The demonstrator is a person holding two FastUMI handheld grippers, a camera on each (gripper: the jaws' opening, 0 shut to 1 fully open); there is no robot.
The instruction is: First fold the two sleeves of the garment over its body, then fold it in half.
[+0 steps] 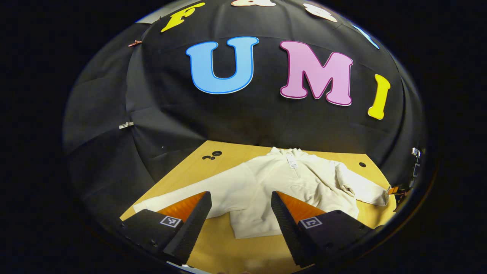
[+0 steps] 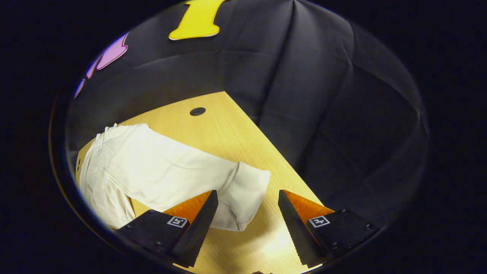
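A cream long-sleeved garment (image 1: 274, 186) lies flat on the wooden table (image 1: 213, 243), collar toward the far wall, both sleeves spread outward. My left gripper (image 1: 241, 201) hovers open above its lower hem, nothing between the fingers. One sleeve (image 1: 171, 196) runs out to the left behind my left finger. In the right gripper view the other sleeve (image 2: 182, 167) stretches across the table and its cuff (image 2: 245, 198) lies between the fingers of my right gripper (image 2: 247, 199), which stands open just above it. The other gripper (image 1: 397, 190) shows small at that sleeve's end.
Round cable holes (image 1: 213, 155) pierce the table near its far edge, another (image 2: 197, 111) beyond the sleeve. The table's right edge (image 2: 289, 167) runs close to the cuff, with black cloth wall beyond. Bare wood (image 2: 266, 243) lies in front of my right gripper.
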